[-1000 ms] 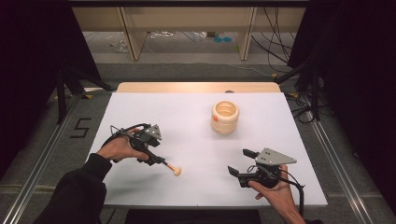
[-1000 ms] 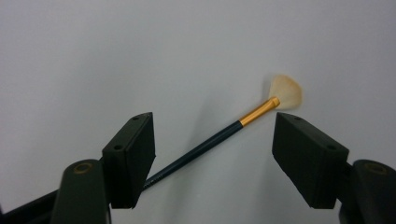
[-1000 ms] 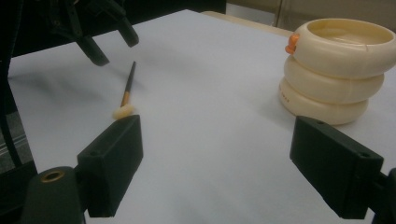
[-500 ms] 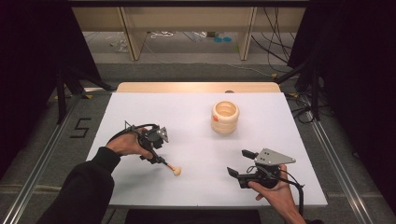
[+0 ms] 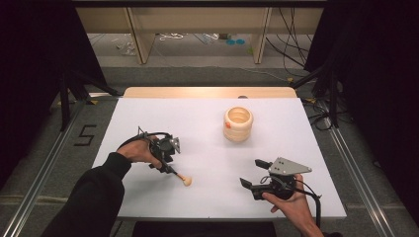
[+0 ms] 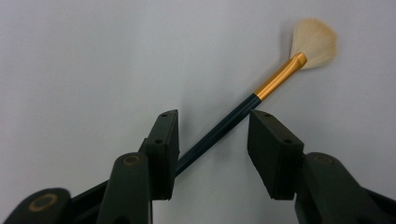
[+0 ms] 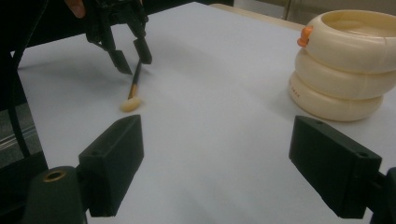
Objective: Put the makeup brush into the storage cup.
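A makeup brush with a dark handle, gold ferrule and pale bristles lies on the white table. My left gripper points down over the handle. Its jaws have just been closing and straddle the handle, which lies against the left jaw with a gap to the right one. From the right gripper view, the left gripper stands over the brush. My right gripper rests open near the front right edge, with nothing between its fingers.
A cream ribbed container with an orange tab stands right of the table's middle, also close at the right of the right gripper view. Shelves and cables lie beyond the far edge. Metal rails run along both sides of the table.
My left gripper has shifted slightly right and lower onto the brush handle, and its jaws have narrowed around it. The brush, the container and the right gripper have stayed put.
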`<state>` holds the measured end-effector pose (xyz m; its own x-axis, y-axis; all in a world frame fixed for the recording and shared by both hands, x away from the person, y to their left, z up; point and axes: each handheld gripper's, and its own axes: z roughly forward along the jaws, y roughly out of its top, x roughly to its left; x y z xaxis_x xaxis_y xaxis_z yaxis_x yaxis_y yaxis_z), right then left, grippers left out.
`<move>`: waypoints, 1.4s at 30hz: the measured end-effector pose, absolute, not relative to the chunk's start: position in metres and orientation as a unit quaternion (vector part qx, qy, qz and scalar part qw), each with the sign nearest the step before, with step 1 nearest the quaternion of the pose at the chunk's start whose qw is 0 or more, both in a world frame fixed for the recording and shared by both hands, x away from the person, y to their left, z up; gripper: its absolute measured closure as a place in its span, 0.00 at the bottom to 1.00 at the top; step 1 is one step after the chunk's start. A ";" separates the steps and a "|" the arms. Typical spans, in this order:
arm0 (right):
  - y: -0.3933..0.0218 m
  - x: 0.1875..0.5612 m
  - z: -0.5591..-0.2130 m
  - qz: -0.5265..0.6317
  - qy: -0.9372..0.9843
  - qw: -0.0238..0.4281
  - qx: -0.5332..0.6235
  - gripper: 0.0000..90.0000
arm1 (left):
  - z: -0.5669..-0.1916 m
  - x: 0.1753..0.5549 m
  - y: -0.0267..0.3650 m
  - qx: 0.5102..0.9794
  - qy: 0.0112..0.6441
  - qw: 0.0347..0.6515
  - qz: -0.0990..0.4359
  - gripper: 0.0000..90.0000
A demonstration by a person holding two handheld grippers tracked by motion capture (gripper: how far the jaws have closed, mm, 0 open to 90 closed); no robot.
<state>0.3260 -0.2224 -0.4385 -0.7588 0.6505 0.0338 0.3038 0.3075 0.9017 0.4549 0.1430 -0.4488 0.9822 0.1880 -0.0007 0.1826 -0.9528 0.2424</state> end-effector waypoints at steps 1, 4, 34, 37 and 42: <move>-0.222 0.326 -0.439 0.506 0.789 0.172 0.301 0.21 | -0.449 0.455 0.143 0.988 0.094 0.122 0.011 0.61; -0.222 0.327 -0.439 0.504 0.791 0.174 0.299 0.21 | -0.451 0.455 0.142 0.988 0.092 0.121 0.006 0.64; -0.221 0.326 -0.440 0.500 0.799 0.152 0.299 0.22 | -0.459 0.454 0.129 0.993 0.107 0.051 0.010 0.92; -0.221 0.326 -0.440 0.500 0.798 0.152 0.300 0.22 | -0.458 0.454 0.127 0.993 0.113 0.041 0.011 0.92; -0.221 0.326 -0.440 0.502 0.796 0.150 0.302 0.23 | -0.457 0.455 0.129 0.991 0.121 0.047 0.015 0.92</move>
<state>0.3259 -0.2213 -0.4401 -0.7719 0.6324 0.0647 0.3304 0.3122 0.8907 0.4553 0.1289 -0.4574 0.9703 0.2413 0.0180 0.2385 -0.9663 0.0969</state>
